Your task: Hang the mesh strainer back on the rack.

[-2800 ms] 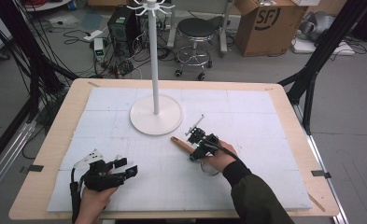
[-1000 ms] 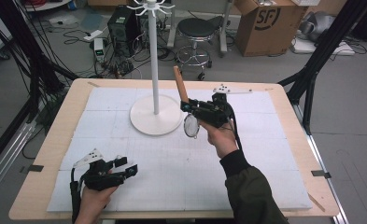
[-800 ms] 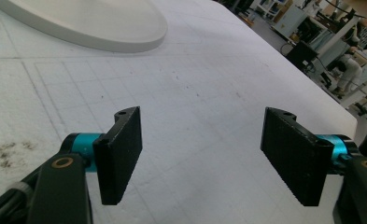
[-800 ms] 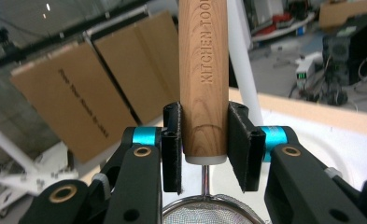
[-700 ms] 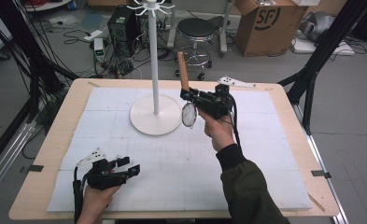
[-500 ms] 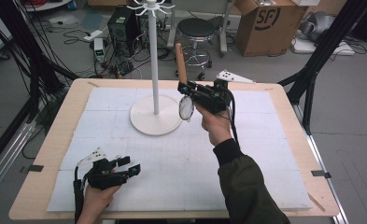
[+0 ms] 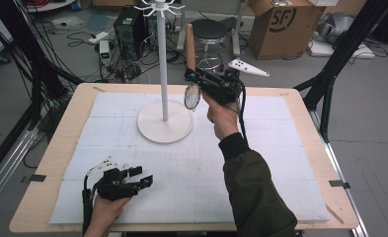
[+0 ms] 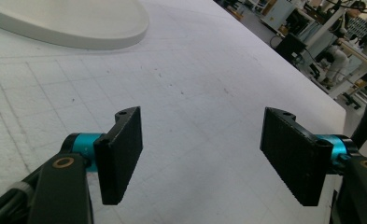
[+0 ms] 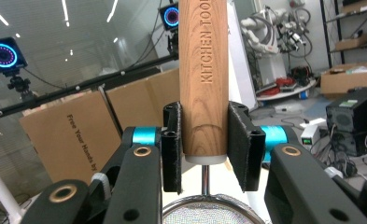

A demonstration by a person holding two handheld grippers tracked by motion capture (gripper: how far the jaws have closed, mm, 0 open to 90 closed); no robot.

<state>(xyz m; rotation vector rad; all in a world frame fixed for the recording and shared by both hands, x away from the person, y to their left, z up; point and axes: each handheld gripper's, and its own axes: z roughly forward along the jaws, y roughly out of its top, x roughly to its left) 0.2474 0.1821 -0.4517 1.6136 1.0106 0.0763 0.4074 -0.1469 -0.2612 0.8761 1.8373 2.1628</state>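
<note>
Right of the stand [image 7: 164, 98], up beside its pole, we've got the right gripper [image 7: 201, 79] clamped on a strainer [image 7: 190, 69]. Its wooden handle sticks straight up, and the round mesh head hangs just below the jaws, next to the pole and above the stand's base without touching either. From the right gripper view, the two black pads squeeze the lower end of the handle [image 9: 203, 79], which reads "KITCHEN TOOL" down its side, and the metal stem and mesh rim [image 9: 209, 210] peek out underneath.

Our left gripper [image 7: 138, 177] sits low, near the front edge of the mat [image 7: 280, 163], well apart from the stand and on its near-left side. Its jaws are wide apart with nothing between them. In the left gripper view we just see the bare mat between the pads, with the stand's white base [image 8: 78, 23] off at the top left.

Behind the stand, off the table, there's a stool [image 7: 212, 29] and a cardboard box [image 7: 285, 29].
</note>
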